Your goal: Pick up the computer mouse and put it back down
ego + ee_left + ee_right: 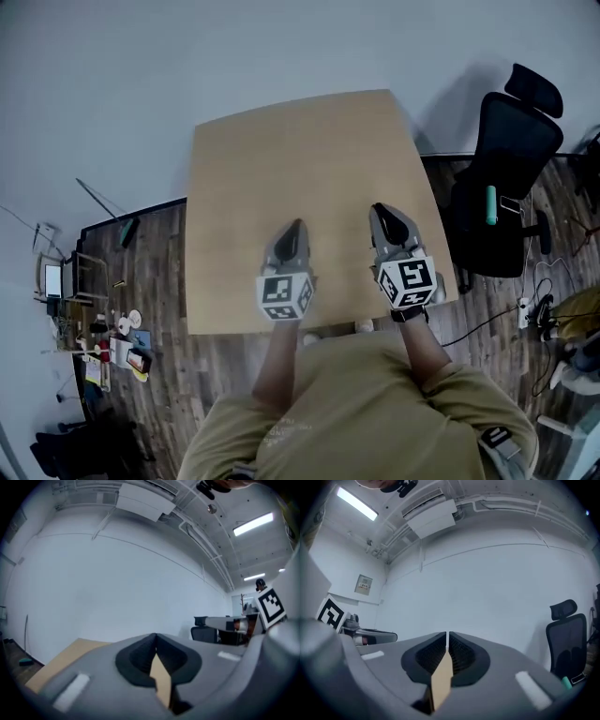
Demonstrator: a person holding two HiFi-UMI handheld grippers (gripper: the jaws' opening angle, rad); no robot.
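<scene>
No computer mouse shows in any view; the bare wooden table top [281,159] has nothing on it. My left gripper [295,226] hovers over the table's near edge, pointing level toward the far wall, its jaws shut with nothing between them [155,635]. My right gripper [379,208] hangs beside it to the right, also level, its jaws closed to a thin slit with nothing in it [446,633]. Each gripper view looks at the pale wall and ceiling, and each shows the other gripper's marker cube [269,604] [328,613].
A black office chair [506,178] stands right of the table with a green object [490,204] on its seat. Cables and a power strip [534,309] lie on the floor at right. Small clutter and a rack [103,319] sit on the floor at left.
</scene>
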